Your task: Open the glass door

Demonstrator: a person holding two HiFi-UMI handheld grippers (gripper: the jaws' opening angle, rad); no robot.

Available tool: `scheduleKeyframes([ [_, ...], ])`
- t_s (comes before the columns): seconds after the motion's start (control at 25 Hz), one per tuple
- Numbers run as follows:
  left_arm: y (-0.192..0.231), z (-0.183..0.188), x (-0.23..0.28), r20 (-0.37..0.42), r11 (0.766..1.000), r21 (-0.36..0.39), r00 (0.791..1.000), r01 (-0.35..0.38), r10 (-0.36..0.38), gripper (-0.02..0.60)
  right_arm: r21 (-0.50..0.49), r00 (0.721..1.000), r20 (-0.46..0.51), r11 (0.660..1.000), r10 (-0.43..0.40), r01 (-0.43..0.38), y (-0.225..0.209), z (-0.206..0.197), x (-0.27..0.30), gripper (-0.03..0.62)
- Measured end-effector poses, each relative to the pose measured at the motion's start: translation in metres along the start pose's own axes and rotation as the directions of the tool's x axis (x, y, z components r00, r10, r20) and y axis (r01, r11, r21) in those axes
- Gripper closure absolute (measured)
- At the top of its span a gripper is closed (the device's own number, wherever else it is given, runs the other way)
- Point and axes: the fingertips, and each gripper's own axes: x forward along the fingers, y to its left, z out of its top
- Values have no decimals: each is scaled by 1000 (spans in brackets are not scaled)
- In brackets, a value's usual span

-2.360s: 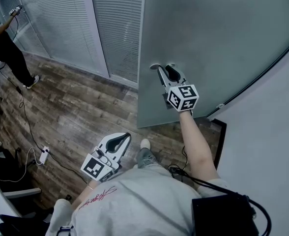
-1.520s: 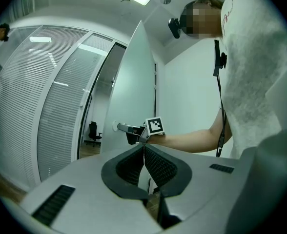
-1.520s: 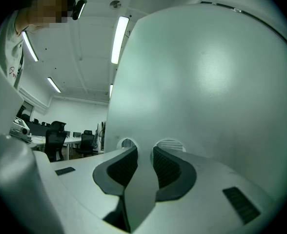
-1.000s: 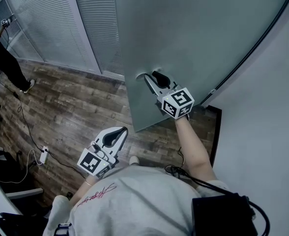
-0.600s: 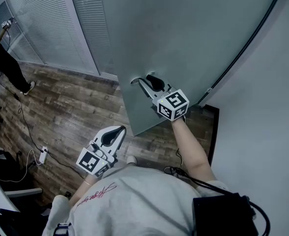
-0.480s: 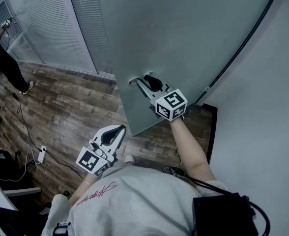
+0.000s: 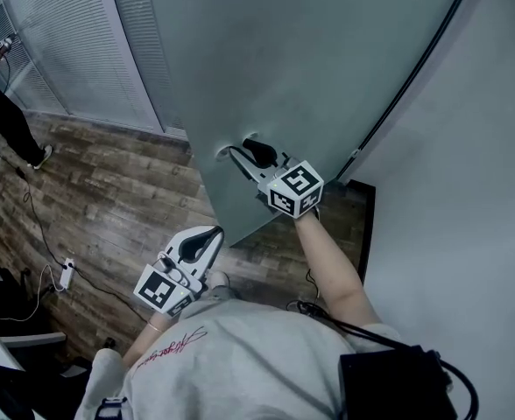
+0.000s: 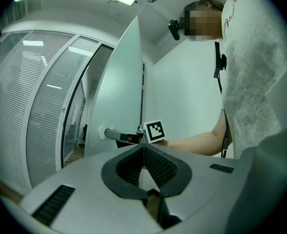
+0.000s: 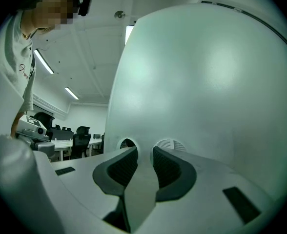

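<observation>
The frosted glass door [image 7: 284, 59] stands part open, its free edge swung out over the wood floor. Its metal lever handle [image 7: 232, 152] lies between the jaws of my right gripper [image 7: 250, 153], which is shut on it at arm's length. In the right gripper view the handle bar [image 9: 141, 179] runs between the dark pads [image 9: 167, 167], with the door pane [image 9: 207, 91] just behind. My left gripper [image 7: 212, 233] hangs low by my hip, shut and empty. From the left gripper view I see its closed tips [image 8: 143, 147], the door [image 8: 119, 82] and the handle [image 8: 115, 135].
A glass partition with blinds [image 7: 74, 51] runs along the left. A white wall [image 7: 468, 191] and dark door frame [image 7: 369, 226] stand at the right. On the floor lie a cable and power strip [image 7: 65, 274]. Another person [image 7: 3, 116] stands far left.
The door has swung further open, its edge and handle shifting left in the head view. My right gripper went with the handle, still shut on it. The left gripper stayed shut by my side.
</observation>
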Motion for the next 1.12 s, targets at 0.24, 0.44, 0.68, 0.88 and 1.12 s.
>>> scheduleKeyframes([
  [0.24, -23, 0, -2, -4, 1000, 8, 1000, -5, 5, 563, 0, 999, 5, 999, 43, -43, 11, 3, -21, 487],
  [0.44, -41, 0, -5, 1, 1000, 15, 1000, -7, 7, 563, 3, 997, 8, 997, 81, -81, 22, 2, -41, 487],
  [0.68, -64, -6, 1, 2, 1000, 18, 1000, 8, -8, 563, 10, 993, 13, 993, 119, -120, 30, -1, -68, 487],
  [0.88, -89, -23, 14, -12, 999, 33, 999, 43, -43, 563, 19, 988, 22, 988, 151, -151, 30, -14, -95, 487],
  [1.12, -131, -46, 29, -19, 996, 43, 997, 75, -74, 563, 16, 983, 41, 983, 180, -181, 34, -29, -141, 487],
])
